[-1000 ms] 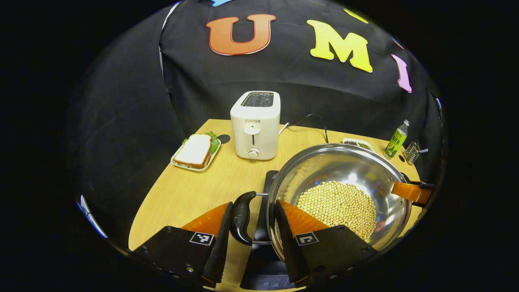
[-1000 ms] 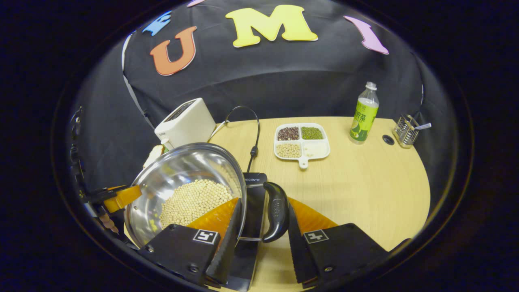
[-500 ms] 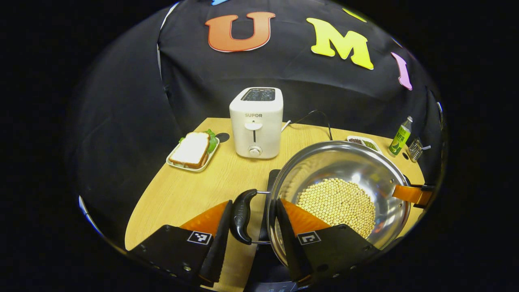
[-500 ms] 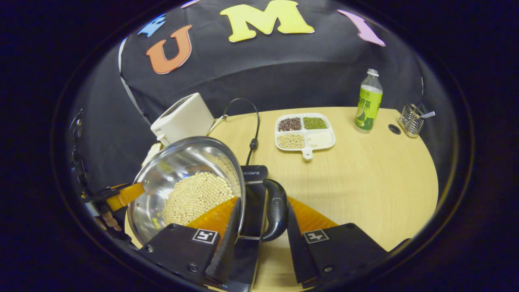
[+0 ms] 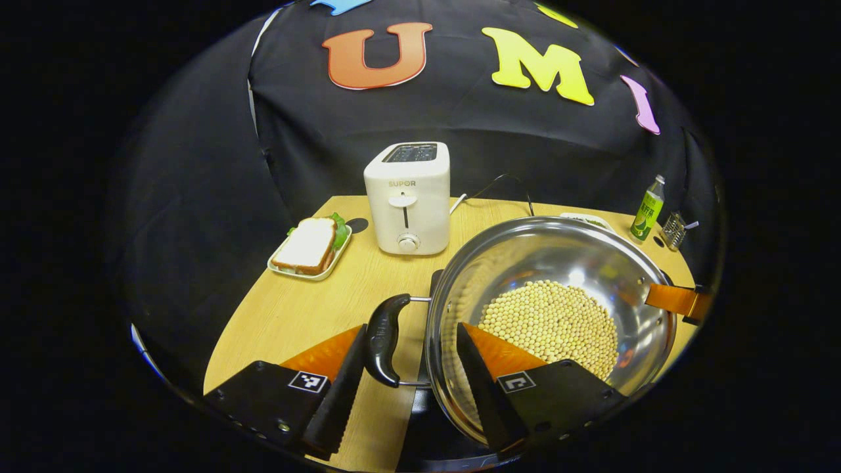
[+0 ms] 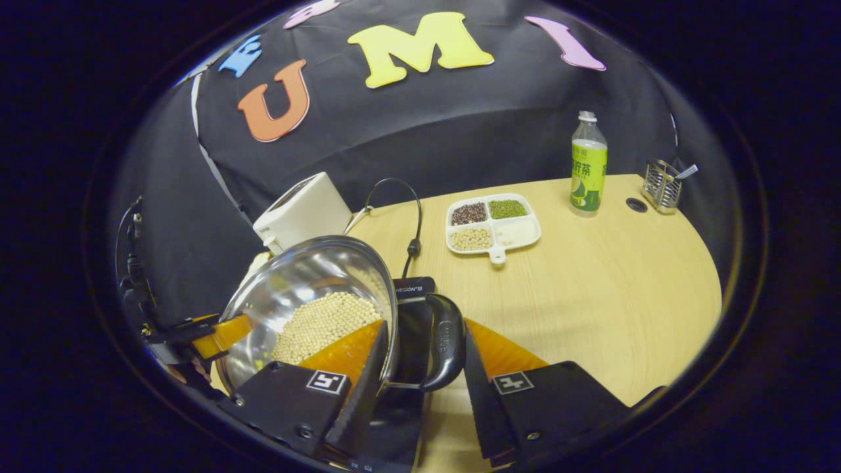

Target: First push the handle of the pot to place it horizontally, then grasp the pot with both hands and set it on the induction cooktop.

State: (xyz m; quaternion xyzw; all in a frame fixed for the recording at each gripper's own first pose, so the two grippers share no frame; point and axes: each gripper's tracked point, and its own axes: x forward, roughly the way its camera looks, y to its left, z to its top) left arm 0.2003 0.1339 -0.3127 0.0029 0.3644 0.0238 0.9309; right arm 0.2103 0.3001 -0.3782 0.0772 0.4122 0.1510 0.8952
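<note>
Pot (image 5: 578, 263): steel, with a bed of pale round beans (image 5: 552, 325) in the bottom; it sits over the induction cooktop (image 6: 410, 292), whose dark slab shows just under and beside its wall. Whether the base rests on the cooktop cannot be told.
Left gripper (image 5: 407, 371): fingers spread, one outside the pot's near black handle (image 5: 383, 338) and one inside the rim over the beans. A gap shows on each side of the handle, so no squeeze on it.
Right gripper (image 6: 420, 374): fingers spread the same way around the pot's other black handle (image 6: 447, 341), one finger within the rim, one on the table side. The outer finger lies just beside the handle; contact cannot be told.
Left gripper view alone: a sandwich on a small tray (image 5: 307, 244) lies left of the toaster (image 5: 407, 197), which faces the camera beyond the pot.
Right gripper view alone: a white divided dish (image 6: 493, 226) of dark, green and pale grains lies beyond the cooktop, and a black cord (image 6: 410, 217) runs from the cooktop's far end.
Both views: green bottle (image 6: 588, 167) and wire holder (image 6: 660, 187) stand at the table's far edge, well apart from the pot.
Across the pot: each view shows the other gripper's finger at the far rim.
Table (image 6: 611, 295): light wood.
</note>
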